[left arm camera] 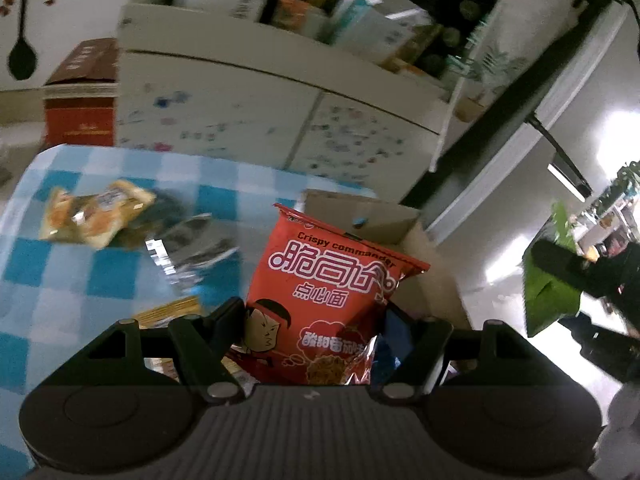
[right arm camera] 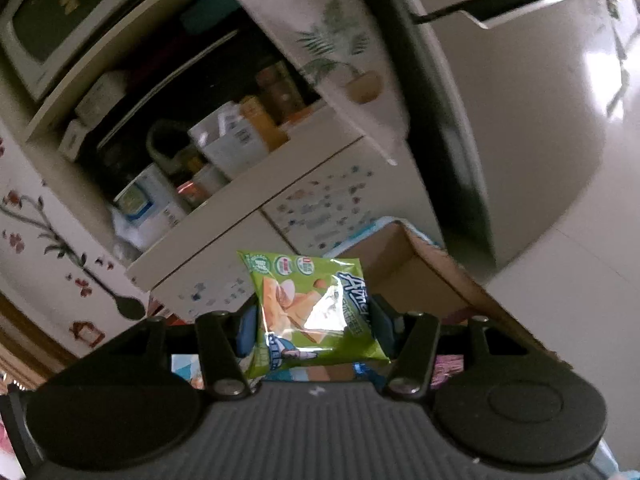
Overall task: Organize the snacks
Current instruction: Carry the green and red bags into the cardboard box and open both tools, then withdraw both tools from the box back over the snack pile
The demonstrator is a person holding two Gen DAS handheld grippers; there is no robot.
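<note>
In the left wrist view my left gripper [left arm camera: 314, 320] is shut on a red noodle-snack bag [left arm camera: 324, 280], which stands upright between the jaws above a blue checked tablecloth [left arm camera: 60, 264]. An open cardboard box [left arm camera: 376, 220] sits just behind the bag. More snack packets lie on the cloth: an orange one [left arm camera: 92, 212] and a shiny dark one [left arm camera: 192, 248]. In the right wrist view my right gripper [right arm camera: 314, 322] is shut on a green snack packet [right arm camera: 312, 312], lifted clear. The cardboard box [right arm camera: 424, 272] lies beyond it to the right. The green packet [left arm camera: 548, 280] and the right gripper also show at the left view's right edge.
A white cabinet [left arm camera: 256, 120] with stickers on its doors stands behind the table, its open shelf [right arm camera: 192, 144] crowded with boxes and jars. A red carton [left arm camera: 82, 100] stands at the back left. A pale fridge [right arm camera: 520, 100] rises at the right, with tiled floor beyond it.
</note>
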